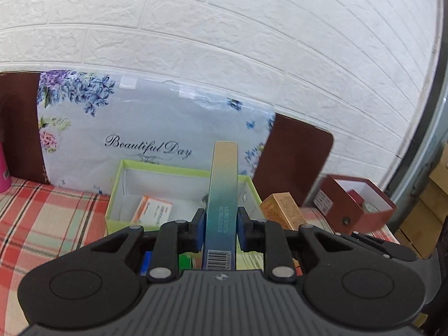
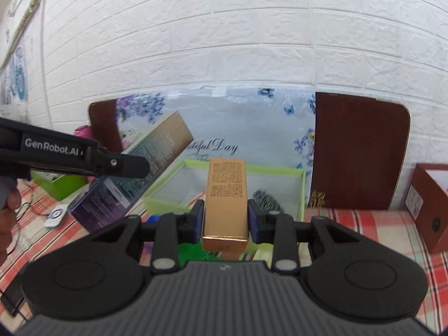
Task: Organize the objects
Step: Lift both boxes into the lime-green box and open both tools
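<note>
A long teal-and-gold carton (image 1: pixel 221 196), clamped across its narrow faces by the left hand-held gripper (image 1: pixel 219 224), hangs in front of the open green box (image 1: pixel 179 168), its long axis running forward and tilted up toward the box's far wall, barcode end nearest the camera. The right hand-held gripper (image 2: pixel 225 221) is closed on a gold carton (image 2: pixel 226 196), lengthwise too, pointing at the same green box. Both appear held end-first, likely for lowering inside. An orange-and-white packet (image 1: pixel 155 210) already lies in the box; behind it leans a floral cushion (image 1: pixel 126 123), and a plaid cloth (image 1: pixel 42 218) spreads beneath.
</note>
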Available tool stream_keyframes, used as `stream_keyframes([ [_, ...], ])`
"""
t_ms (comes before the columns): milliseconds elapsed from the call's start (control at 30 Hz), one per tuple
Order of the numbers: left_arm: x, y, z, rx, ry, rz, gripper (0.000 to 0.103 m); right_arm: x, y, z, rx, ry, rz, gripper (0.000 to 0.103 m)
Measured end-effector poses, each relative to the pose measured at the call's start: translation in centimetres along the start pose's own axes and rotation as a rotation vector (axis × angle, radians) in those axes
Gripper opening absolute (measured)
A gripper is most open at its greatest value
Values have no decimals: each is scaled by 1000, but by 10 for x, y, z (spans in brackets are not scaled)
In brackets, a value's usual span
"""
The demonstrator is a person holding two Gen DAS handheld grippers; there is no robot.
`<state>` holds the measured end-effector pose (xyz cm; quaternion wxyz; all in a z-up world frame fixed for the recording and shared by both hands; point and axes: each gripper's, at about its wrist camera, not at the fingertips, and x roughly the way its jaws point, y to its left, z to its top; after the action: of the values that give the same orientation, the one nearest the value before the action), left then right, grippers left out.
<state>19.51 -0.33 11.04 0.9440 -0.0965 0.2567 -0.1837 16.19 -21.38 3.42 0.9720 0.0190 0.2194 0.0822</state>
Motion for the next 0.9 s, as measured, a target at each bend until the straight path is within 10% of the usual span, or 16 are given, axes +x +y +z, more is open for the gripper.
stream_keyframes([
  [633, 171, 47, 23, -48, 126, 25, 26, 183, -39, -5, -41, 154, -24, 32],
  [733, 172, 48, 19, -35, 107, 39, 77, 190, -38, -14, -65, 158, -35, 65],
  [900, 151, 50, 16, -10, 37, 88, 83, 166, -44, -15, -71, 60, -70, 94],
])
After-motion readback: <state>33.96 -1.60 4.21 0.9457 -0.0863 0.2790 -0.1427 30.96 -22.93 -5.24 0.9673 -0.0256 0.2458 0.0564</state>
